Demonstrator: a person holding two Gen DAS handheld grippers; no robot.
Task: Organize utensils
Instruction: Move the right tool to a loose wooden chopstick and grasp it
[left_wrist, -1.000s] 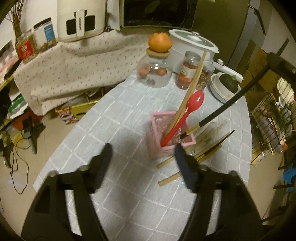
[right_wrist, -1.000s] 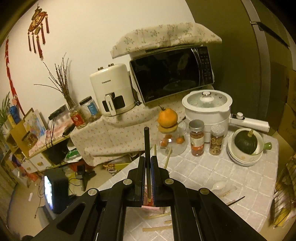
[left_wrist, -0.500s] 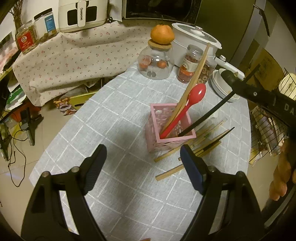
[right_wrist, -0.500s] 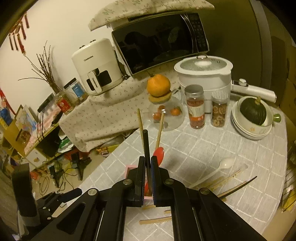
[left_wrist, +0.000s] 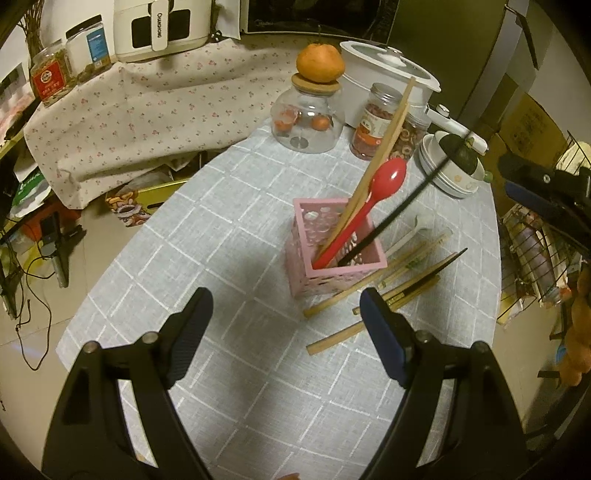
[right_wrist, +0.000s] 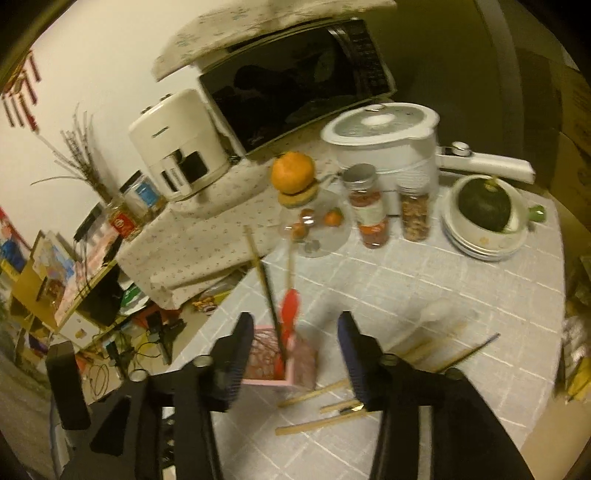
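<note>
Black chopstick (right_wrist: 271, 302) released into pink holder (left_wrist: 334, 247); right tongs (right_wrist: 295, 354) just opened, angled down; left tongs (left_wrist: 284, 314) spread, empty.

pink holder (left_wrist: 334, 254), red spoon (left_wrist: 384, 181), grey checked tablecloth (left_wrist: 229, 221)

My right wrist view is smeared by motion: the white plastic spoon (right_wrist: 441, 314) on the grey checked counter (right_wrist: 424, 280) is only a pale blur. The pink perforated holder (right_wrist: 291, 360) is partly hidden behind my right tongs (right_wrist: 295, 354). In the left wrist view, the black chopstick's (left_wrist: 391, 221) lower end disappears inside that holder.
</note>
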